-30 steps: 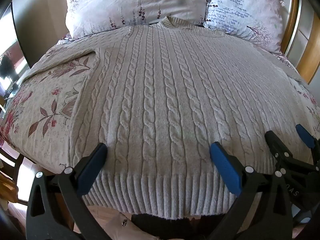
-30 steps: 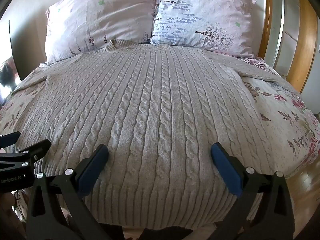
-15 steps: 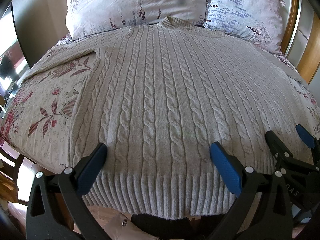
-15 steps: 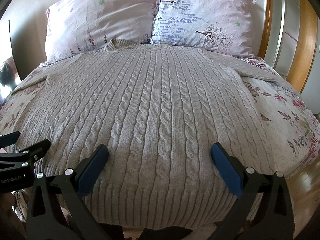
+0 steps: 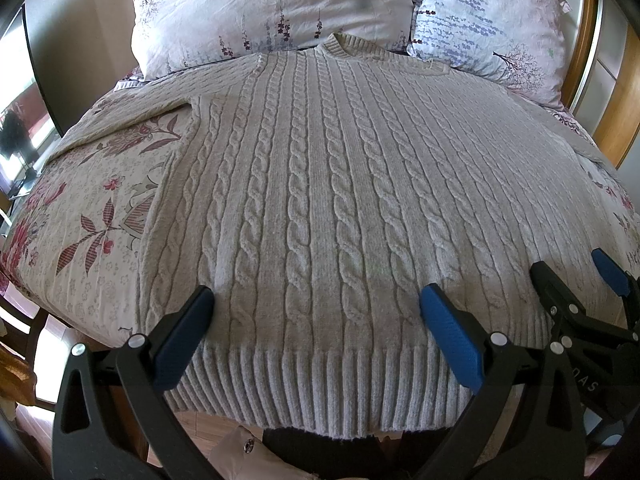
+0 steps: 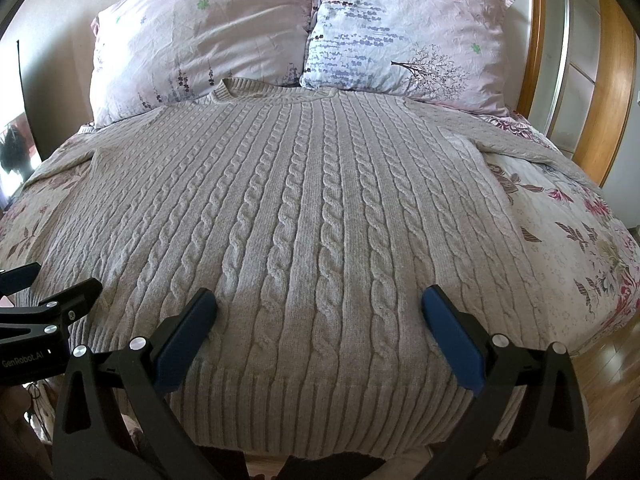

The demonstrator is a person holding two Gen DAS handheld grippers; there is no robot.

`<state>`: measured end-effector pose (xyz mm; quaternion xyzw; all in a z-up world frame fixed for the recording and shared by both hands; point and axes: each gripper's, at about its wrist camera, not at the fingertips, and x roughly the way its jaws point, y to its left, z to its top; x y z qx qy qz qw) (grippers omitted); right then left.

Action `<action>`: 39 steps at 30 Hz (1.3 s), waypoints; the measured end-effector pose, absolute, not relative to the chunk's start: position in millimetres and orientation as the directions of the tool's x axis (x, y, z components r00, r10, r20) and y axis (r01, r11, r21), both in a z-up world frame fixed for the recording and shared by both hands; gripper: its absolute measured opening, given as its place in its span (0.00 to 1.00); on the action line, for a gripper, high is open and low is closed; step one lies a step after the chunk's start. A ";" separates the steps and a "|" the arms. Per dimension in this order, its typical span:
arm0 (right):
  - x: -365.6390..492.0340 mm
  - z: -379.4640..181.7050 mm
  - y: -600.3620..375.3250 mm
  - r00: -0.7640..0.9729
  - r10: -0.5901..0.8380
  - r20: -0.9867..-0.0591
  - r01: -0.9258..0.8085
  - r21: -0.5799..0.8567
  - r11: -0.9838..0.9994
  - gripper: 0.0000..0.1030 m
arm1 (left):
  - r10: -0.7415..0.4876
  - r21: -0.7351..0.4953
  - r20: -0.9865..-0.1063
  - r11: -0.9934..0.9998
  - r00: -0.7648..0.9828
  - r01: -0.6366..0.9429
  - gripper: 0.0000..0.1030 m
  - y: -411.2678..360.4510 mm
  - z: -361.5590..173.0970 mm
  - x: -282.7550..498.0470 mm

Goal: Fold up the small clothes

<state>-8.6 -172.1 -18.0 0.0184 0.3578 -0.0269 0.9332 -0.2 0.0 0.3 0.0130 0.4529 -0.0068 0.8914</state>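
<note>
Left wrist view, nearest ground: your left gripper (image 5: 316,312) hangs over the ribbed hem (image 5: 320,392) of the sweater (image 5: 320,184), its two blue pads spread wide apart and grasping nothing; whether the pads touch the knit cannot be told. At the right edge of this view your right gripper (image 5: 576,276) shows from the side, likewise spread and empty. Below the hem, dark cloth and a pale garment with a snap (image 5: 248,445) appear, most likely your own clothing.

Middle ground: the sweater lies flat and face up on the floral bedspread (image 5: 92,208), hem toward you at the foot of the bed and slightly overhanging it, collar (image 5: 340,46) away. No fold is visible anywhere in it. Judged from this, the task stands at its start: the garment is spread out and smoothed, while the sleeves, the sides and the final halving are all left to do.

Far ground: two pillows (image 5: 272,8) rest against the headboard just beyond the collar.

Differences between views: the left wrist view shows the sweater's left sleeve (image 5: 132,120) running out across the bedspread toward a bright window; the right sleeve is nearly out of sight there. Your right wrist view shows instead the right sleeve (image 6: 516,144) stretched toward the wooden headboard (image 6: 608,92), the wooden floor (image 6: 612,364) beside the bed, and the left gripper (image 6: 44,286) at its left edge. It also confirms the right gripper (image 6: 320,312) is released.
</note>
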 end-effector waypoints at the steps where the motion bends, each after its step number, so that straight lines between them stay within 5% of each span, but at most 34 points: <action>1: -8.6 -18.0 -172.1 0.742 -0.037 -0.669 0.063 0.015 0.998 0.99 | 0.000 0.017 -0.808 1.000 0.590 0.024 0.98 0.0 0.3 -0.2; 39: -4.1 -18.6 -169.7 0.726 -0.028 -0.687 0.032 -0.007 0.999 0.99 | 0.001 0.019 -0.820 0.999 0.573 0.026 0.98 -0.2 1.0 3.1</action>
